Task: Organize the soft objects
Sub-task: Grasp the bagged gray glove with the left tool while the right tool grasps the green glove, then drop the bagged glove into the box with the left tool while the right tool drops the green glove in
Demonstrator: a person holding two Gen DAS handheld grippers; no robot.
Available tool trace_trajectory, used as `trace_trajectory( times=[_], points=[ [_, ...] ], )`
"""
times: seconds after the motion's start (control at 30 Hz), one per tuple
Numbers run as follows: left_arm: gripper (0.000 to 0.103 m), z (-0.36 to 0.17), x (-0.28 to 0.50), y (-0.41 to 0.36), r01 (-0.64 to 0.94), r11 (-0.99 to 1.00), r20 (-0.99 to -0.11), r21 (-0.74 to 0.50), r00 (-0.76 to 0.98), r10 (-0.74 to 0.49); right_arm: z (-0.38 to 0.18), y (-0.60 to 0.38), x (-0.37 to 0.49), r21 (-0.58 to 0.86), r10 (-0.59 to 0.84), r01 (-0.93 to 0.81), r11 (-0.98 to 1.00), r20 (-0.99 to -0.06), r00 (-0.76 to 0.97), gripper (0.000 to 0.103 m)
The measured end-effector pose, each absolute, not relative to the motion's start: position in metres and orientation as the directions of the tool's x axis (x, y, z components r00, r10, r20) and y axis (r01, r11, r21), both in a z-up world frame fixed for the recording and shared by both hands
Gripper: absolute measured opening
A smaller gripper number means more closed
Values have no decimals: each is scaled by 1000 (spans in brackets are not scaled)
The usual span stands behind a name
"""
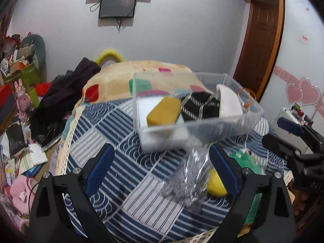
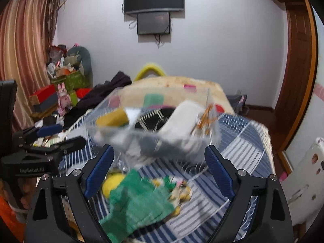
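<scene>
Green cloth (image 2: 137, 200) lies between the right gripper's (image 2: 160, 172) spread, empty jaws, short of the clear bin (image 1: 202, 119). Left gripper (image 1: 162, 170), jaws likewise spread, has a crinkled bag (image 1: 188, 182) nearer its right finger.

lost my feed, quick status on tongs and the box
Left tongs open, empty. Right tongs open, empty. Clear box holds sponge, dark cloth. Green cloth, silver packet outside.

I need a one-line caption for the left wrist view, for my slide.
Open left gripper over a silver mesh scrubber, facing a clear plastic box holding a yellow sponge.
</scene>
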State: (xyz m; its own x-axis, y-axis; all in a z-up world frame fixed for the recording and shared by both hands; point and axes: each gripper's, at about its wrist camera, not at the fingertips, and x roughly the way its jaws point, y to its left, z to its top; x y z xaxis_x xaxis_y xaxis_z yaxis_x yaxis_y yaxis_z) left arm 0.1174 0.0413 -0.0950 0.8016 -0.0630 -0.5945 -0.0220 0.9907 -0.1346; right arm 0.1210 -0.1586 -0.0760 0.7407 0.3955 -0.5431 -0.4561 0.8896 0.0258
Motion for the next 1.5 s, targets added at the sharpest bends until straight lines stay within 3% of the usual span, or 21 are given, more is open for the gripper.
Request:
trace_trajectory(
  times=[0.2,0.47,0.6,0.9,1.17,1.23,1.5],
  points=[
    [96,-119,111,44,-60,991,-643,-119,765,-31,-109,-153,116,46,388,-466,883,-628,674,90],
    [96,-142,113,38,-46,990,-701,-133,711,-61,-122,-163,108,25,360,-454,891,-648,671,88],
    [96,-143,112,30,-14,992,-699,-123,711,-77,-126,-167,109,35,367,-464,885,-666,650,62],
    [95,-158,130,20,9,991,-729,-133,676,-104,-124,-179,107,65,392,-464,883,-646,655,33],
    [56,-161,144,14,59,986,-727,-153,670,-153,-110,-185,107,46,372,-437,898,-610,700,30],
    [39,-161,141,13,78,985,-720,-155,674,-166,-109,-187,107,35,357,-425,904,-608,709,31],
    [30,-156,126,18,72,985,-708,-160,687,-165,-108,-195,111,44,336,-398,916,-624,705,38]
  ],
)
